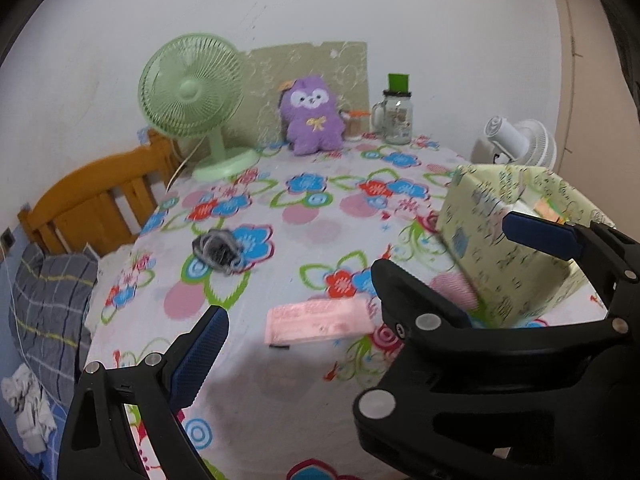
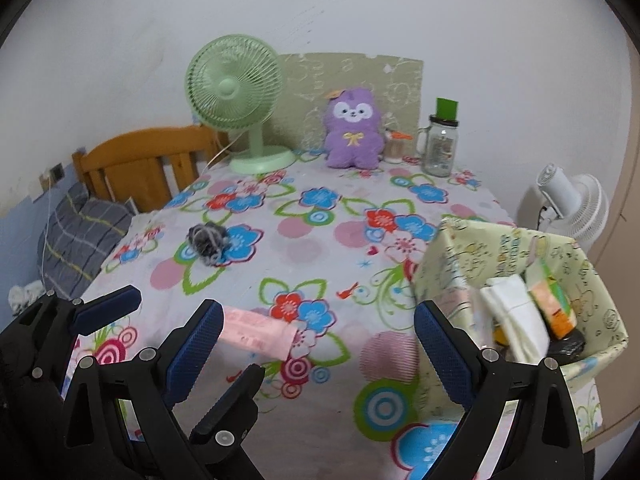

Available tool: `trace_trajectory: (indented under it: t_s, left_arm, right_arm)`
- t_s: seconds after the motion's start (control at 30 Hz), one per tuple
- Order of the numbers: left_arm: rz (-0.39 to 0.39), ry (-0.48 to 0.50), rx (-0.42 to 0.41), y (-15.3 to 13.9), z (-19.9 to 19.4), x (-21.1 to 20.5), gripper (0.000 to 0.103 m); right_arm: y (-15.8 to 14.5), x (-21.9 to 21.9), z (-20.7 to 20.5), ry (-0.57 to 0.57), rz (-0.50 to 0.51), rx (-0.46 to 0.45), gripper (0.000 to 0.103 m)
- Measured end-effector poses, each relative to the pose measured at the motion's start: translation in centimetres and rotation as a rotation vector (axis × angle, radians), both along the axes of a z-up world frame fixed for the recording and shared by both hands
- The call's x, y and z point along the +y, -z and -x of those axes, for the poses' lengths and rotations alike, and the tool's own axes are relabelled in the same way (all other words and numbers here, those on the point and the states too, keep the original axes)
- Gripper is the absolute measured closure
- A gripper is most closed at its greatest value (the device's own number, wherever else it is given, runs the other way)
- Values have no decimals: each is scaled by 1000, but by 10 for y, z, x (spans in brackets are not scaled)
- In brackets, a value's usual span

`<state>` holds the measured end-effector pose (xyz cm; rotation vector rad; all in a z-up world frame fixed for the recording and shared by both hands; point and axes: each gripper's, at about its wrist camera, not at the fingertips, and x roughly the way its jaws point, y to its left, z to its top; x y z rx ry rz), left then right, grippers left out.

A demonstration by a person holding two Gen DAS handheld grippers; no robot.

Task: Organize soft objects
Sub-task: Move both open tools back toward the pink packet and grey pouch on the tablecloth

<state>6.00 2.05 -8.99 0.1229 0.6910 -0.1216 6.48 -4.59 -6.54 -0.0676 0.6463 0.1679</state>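
A pink flat packet lies on the flowered tablecloth near the front. My left gripper is open just before it, with nothing between its fingers. My right gripper is open and empty too, and its right finger is close against the pale green fabric box. The box holds a white cloth and an orange-green pack. A grey yarn ball lies mid-left. A purple plush toy sits upright at the back.
At the back stand a green desk fan and a glass jar with a green lid. A white fan is beyond the table's right edge. A wooden headboard and grey striped pillow lie off the left edge.
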Motion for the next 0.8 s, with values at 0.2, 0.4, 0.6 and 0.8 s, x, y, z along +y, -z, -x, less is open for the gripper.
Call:
trace_trajectory:
  t_s: [0.2, 0.4, 0.6, 0.8]
  left_arm:
    - [13, -5, 35, 16, -2, 13, 5]
    - [8, -13, 65, 31, -8, 21, 6]
    - [-17, -43, 108, 47, -17, 29, 6]
    - [-75, -92, 121, 60, -29, 38, 6]
  right_arm:
    - [19, 10, -7, -21, -1, 54, 5]
    - [34, 16, -12, -30, 13, 71, 5]
    - [49, 22, -24, -44, 26, 111, 5]
    - [62, 29, -36, -63, 37, 149, 5]
